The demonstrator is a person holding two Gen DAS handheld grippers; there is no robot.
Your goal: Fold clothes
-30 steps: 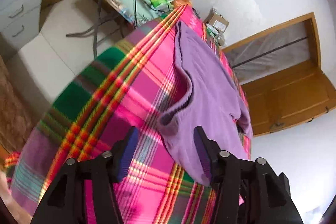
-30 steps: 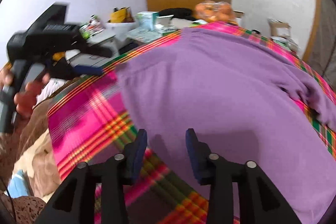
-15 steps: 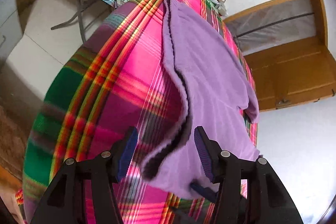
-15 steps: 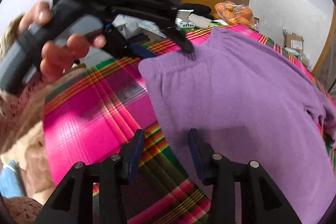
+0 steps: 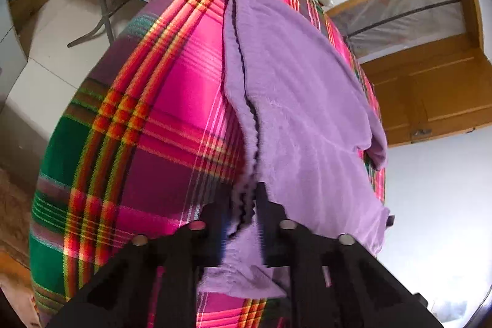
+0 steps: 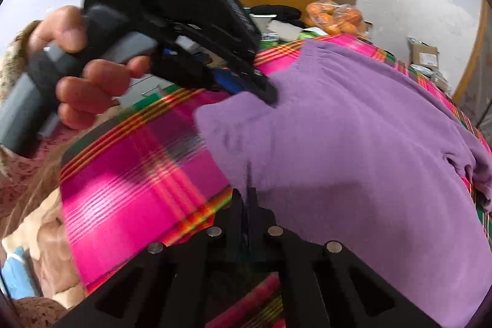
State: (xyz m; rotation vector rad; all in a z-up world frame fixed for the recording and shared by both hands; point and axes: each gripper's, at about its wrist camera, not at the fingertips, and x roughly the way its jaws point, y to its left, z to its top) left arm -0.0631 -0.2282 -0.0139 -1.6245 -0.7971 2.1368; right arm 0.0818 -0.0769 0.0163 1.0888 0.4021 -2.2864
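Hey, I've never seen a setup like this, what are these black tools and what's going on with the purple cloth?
A person holds a hand-operated gripper in each hand; each carries a camera looking along its jaws, giving the two pictures. A purple garment lies on a pink plaid cloth. The left gripper is closing its jaws on the garment's edge; the right-hand view shows it held in a hand. The right gripper is shut on a nearer edge.

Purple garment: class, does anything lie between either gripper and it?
Nothing visible. The left gripper, jaws closing, has the garment's hem between its fingers, and the right gripper is shut at its edge.
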